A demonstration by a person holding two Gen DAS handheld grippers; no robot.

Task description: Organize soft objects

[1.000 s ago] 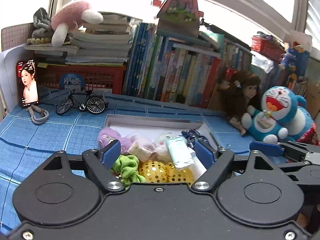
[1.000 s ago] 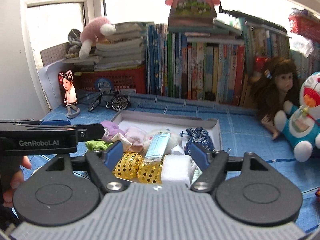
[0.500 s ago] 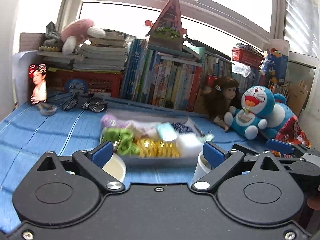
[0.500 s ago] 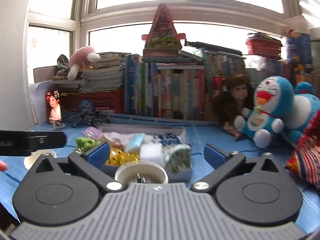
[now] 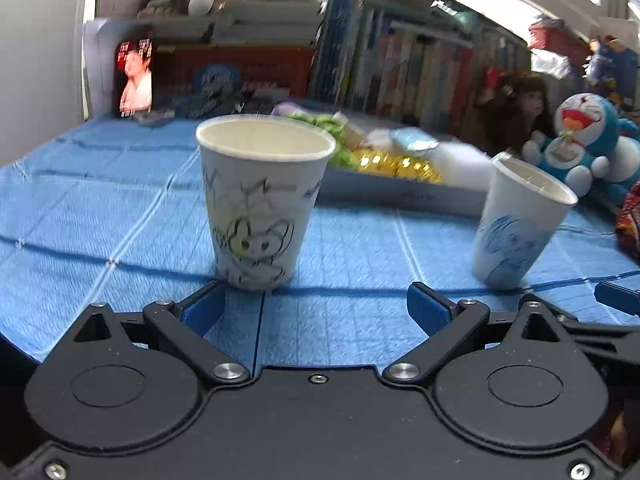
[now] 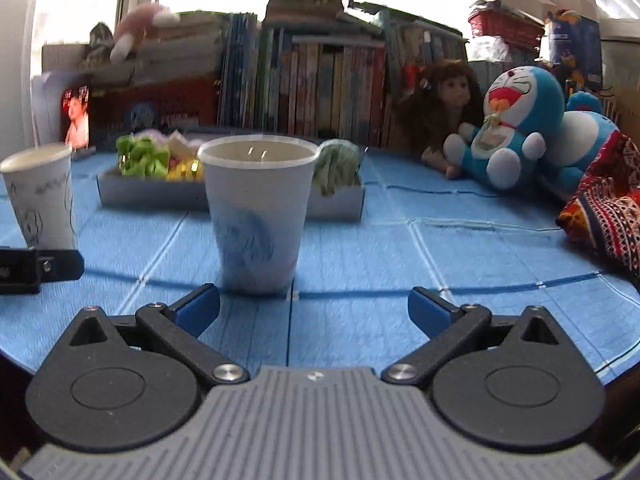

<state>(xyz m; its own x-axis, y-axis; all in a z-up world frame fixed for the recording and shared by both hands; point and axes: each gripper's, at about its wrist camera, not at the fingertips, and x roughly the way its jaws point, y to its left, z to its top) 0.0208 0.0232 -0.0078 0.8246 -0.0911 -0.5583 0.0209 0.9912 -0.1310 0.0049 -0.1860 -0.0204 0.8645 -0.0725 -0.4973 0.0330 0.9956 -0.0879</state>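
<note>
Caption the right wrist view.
Open right gripper low before a blue-marked paper cup, tray of soft items behind.

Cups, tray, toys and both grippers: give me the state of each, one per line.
Left gripper: open, holding nothing.
Right gripper: open, holding nothing.
Cup with black drawing: upright on the cloth, looks empty.
Cup with blue drawing: upright on the cloth, inside not fully visible.
Tray: flat on the cloth, piled with soft items.
Blue cat plush: sitting upright.
Doll: beside the plush.
</note>
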